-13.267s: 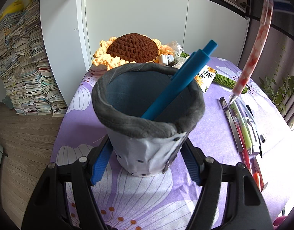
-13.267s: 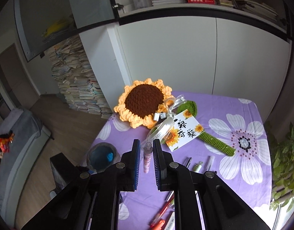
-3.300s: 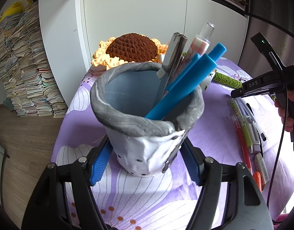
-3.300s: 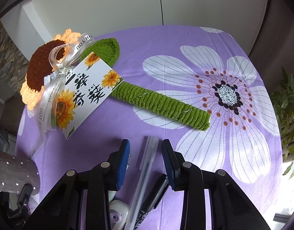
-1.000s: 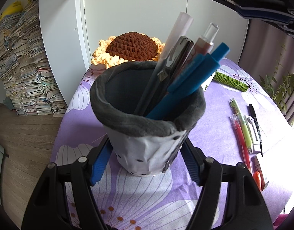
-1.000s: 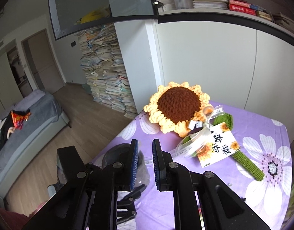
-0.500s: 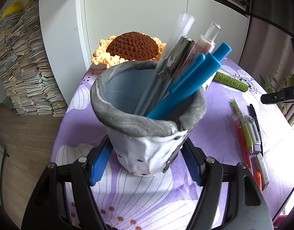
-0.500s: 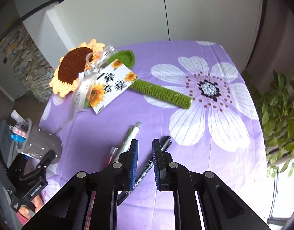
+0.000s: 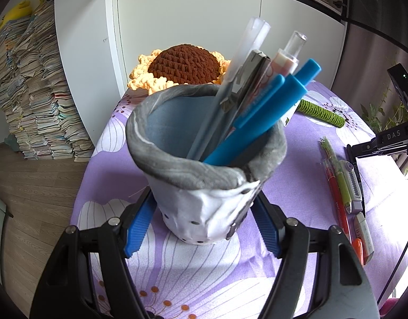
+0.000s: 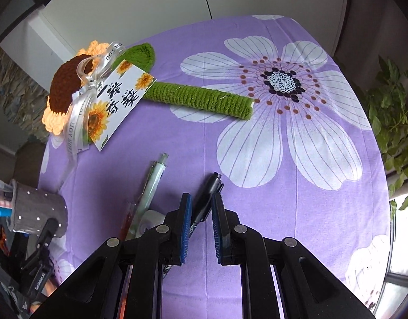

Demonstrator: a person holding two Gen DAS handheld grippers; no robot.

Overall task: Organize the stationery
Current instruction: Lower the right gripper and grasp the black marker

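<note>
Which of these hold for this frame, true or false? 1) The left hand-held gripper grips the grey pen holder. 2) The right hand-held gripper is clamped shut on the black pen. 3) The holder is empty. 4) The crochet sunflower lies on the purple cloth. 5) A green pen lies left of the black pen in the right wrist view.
1) The left hand-held gripper has the grey pen holder between its fingers: true.
2) The right hand-held gripper is clamped shut on the black pen: false; its jaws are open, either side of the pen.
3) The holder is empty: false; it holds blue pens and others.
4) The crochet sunflower lies on the purple cloth: true.
5) A green pen lies left of the black pen: true.
</note>
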